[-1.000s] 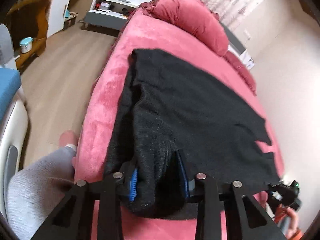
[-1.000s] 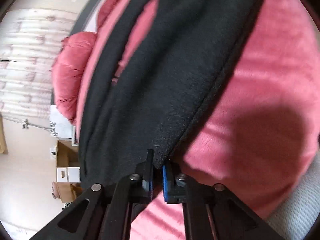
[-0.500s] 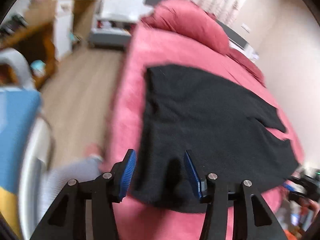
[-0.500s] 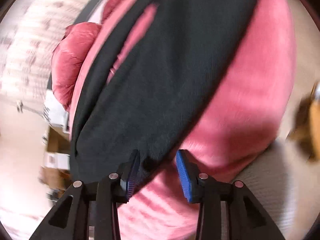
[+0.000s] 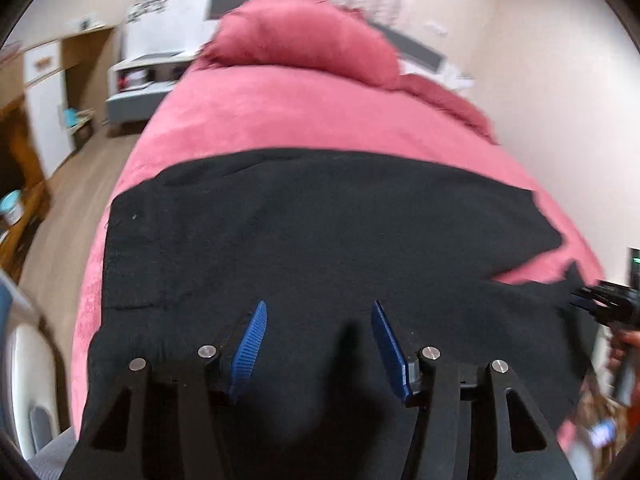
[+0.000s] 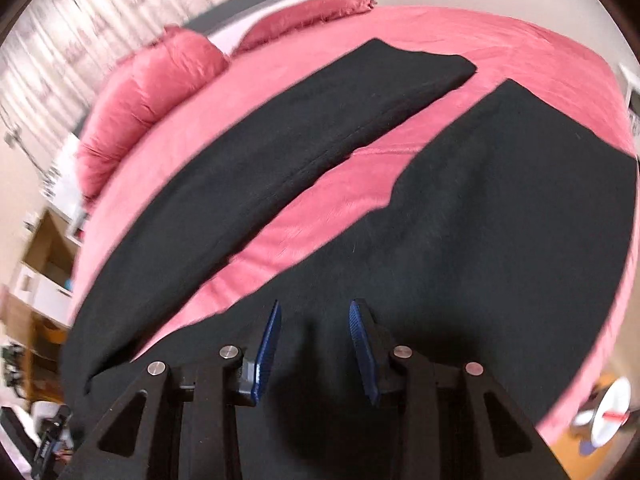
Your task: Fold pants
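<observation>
Pants [image 6: 500, 240] lie flat on the pink bed [image 6: 520, 40], legs stretching away from the right gripper [image 6: 314, 354], whose empty jaws are closing. The left gripper [image 5: 316, 350] hovers over the waist end, empty jaws opening.

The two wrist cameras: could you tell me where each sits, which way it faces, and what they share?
Left wrist: on the left gripper, looking down along its opening, empty jaws over the black pants toward the pillow; the right gripper and a hand show at the right edge.
Right wrist: on the right gripper, jaws closing on nothing, above the pants' spread legs.
Shared: pants, red bed cover, pillow.
</observation>
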Demonstrator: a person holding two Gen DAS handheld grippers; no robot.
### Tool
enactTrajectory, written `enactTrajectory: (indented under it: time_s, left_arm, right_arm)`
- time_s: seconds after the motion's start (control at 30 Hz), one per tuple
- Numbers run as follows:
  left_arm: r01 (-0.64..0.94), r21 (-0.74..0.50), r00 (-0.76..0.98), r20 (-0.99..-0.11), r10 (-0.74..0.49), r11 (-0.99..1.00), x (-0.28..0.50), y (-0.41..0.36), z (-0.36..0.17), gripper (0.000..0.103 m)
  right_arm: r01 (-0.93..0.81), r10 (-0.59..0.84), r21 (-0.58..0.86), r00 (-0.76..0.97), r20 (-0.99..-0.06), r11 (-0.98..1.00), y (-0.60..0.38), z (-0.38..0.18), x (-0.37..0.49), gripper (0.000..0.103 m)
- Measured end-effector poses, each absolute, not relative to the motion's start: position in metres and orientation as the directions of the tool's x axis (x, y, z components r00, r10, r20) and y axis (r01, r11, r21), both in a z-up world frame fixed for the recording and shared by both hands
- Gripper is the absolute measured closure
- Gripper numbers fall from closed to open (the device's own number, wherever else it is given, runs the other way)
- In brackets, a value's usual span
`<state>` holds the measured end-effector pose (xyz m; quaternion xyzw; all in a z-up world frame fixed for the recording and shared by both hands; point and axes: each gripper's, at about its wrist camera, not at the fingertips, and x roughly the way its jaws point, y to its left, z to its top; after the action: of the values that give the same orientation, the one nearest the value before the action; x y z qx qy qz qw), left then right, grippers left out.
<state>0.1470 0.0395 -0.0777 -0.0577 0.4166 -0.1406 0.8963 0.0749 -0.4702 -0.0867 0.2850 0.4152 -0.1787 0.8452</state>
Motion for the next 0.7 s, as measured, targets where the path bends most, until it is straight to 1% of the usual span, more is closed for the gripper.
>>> enactTrajectory:
  time_s: [0.03, 0.07, 0.1, 0.13, 0.17, 0.2, 0.23, 0.27, 0.33, 0.4, 0.43, 0.47, 0.5, 0.57, 0.6, 0.63, 0.67, 0.7]
  left_arm:
    - [0.153, -0.195, 0.613, -0.750, -0.248, 0.969, 0.154, 0.045, -0.087, 0.047]
    - [0.120, -0.190, 0.612, -0.759, -0.223, 0.975, 0.157, 0.051, -0.096, 0.048]
    - [0.116, -0.225, 0.617, -0.747, -0.247, 0.968, 0.159, 0.058, -0.102, 0.048]
    - [0.130, -0.282, 0.636, -0.712, -0.298, 0.951, 0.155, 0.068, -0.105, 0.049]
    - [0.131, -0.294, 0.641, -0.703, -0.307, 0.947, 0.154, 0.070, -0.105, 0.050]
    - [0.130, -0.297, 0.641, -0.702, -0.309, 0.946, 0.153, 0.071, -0.104, 0.050]
    - [0.131, -0.295, 0.640, -0.704, -0.308, 0.946, 0.154, 0.070, -0.104, 0.050]
    - [0.131, -0.294, 0.638, -0.706, -0.307, 0.947, 0.154, 0.069, -0.104, 0.050]
    - [0.132, -0.297, 0.638, -0.705, -0.310, 0.946, 0.156, 0.067, -0.104, 0.050]
    - [0.133, -0.307, 0.639, -0.700, -0.319, 0.942, 0.156, 0.069, -0.103, 0.050]
    - [0.133, -0.310, 0.639, -0.699, -0.321, 0.941, 0.153, 0.072, -0.105, 0.050]
    - [0.133, -0.308, 0.638, -0.701, -0.320, 0.942, 0.153, 0.071, -0.105, 0.050]
    - [0.134, -0.307, 0.637, -0.702, -0.319, 0.942, 0.151, 0.074, -0.103, 0.050]
    - [0.129, -0.313, 0.628, -0.708, -0.322, 0.941, 0.156, 0.080, -0.099, 0.050]
    - [0.122, -0.321, 0.616, -0.718, -0.325, 0.939, 0.158, 0.082, -0.096, 0.050]
    - [0.117, -0.328, 0.608, -0.723, -0.328, 0.937, 0.160, 0.085, -0.090, 0.050]
    - [0.112, -0.333, 0.612, -0.720, -0.328, 0.936, 0.164, 0.091, -0.087, 0.046]
    - [0.108, -0.338, 0.625, -0.708, -0.329, 0.935, 0.165, 0.096, -0.080, 0.043]
  right_arm:
    - [0.551, -0.073, 0.311, 0.566, -0.821, 0.775, -0.475, -0.092, 0.081, 0.067]
    - [0.571, -0.068, 0.298, 0.532, -0.844, 0.765, -0.481, -0.102, 0.091, 0.067]
    - [0.576, -0.049, 0.308, 0.520, -0.853, 0.757, -0.485, -0.109, 0.098, 0.067]
    - [0.578, -0.028, 0.318, 0.509, -0.860, 0.751, -0.488, -0.116, 0.105, 0.067]
    - [0.582, -0.035, 0.304, 0.497, -0.867, 0.754, -0.490, -0.122, 0.113, 0.073]
    - [0.591, -0.068, 0.274, 0.490, -0.869, 0.759, -0.489, -0.122, 0.116, 0.082]
    - [0.595, -0.093, 0.244, 0.478, -0.873, 0.766, -0.489, -0.121, 0.120, 0.093]
    - [0.578, -0.098, 0.228, 0.477, -0.873, 0.783, -0.488, -0.119, 0.127, 0.099]
    - [0.559, -0.108, 0.218, 0.491, -0.865, 0.800, -0.490, -0.110, 0.136, 0.100]
    - [0.559, -0.106, 0.256, 0.534, -0.839, 0.788, -0.496, -0.099, 0.140, 0.101]
    - [0.564, -0.124, 0.257, 0.549, -0.827, 0.784, -0.498, -0.095, 0.141, 0.103]
    - [0.575, -0.176, 0.223, 0.556, -0.812, 0.788, -0.500, -0.091, 0.144, 0.103]
    - [0.577, -0.195, 0.205, 0.554, -0.810, 0.790, -0.501, -0.092, 0.146, 0.103]
    - [0.574, -0.158, 0.229, 0.544, -0.824, 0.786, -0.503, -0.104, 0.150, 0.101]
    - [0.576, -0.120, 0.272, 0.550, -0.826, 0.771, -0.505, -0.110, 0.148, 0.100]
    - [0.580, -0.107, 0.297, 0.561, -0.821, 0.758, -0.502, -0.112, 0.144, 0.091]
    - [0.578, -0.100, 0.328, 0.586, -0.804, 0.747, -0.497, -0.109, 0.133, 0.079]
    - [0.570, -0.098, 0.346, 0.607, -0.789, 0.745, -0.492, -0.107, 0.127, 0.074]
